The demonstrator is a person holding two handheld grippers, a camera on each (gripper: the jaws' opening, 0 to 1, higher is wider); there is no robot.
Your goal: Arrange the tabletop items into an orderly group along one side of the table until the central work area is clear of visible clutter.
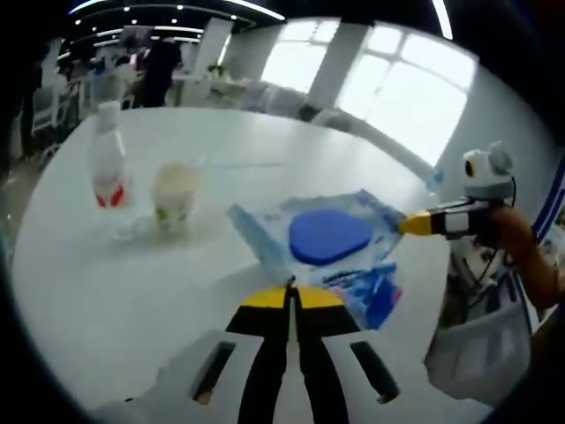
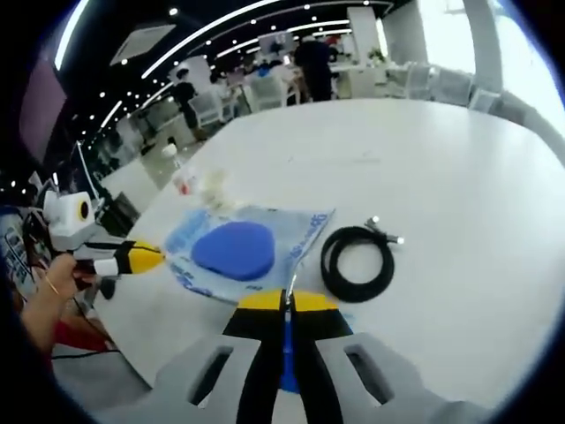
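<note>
Both my tongs, left (image 1: 290, 296) and right (image 2: 287, 305), are pressed together, each pinching an edge of the plastic bag (image 2: 252, 252) to drag it along the bench (image 2: 459, 159); the bottle (image 1: 107, 163) and cup (image 1: 174, 194) stand aside

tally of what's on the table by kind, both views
Plastic bottle: 1
Plastic cup: 1
Clear packet with blue pad: 1
Coiled black cable: 1
Total: 4

Both grippers, left and right, are shut on opposite edges of the packet.
</note>
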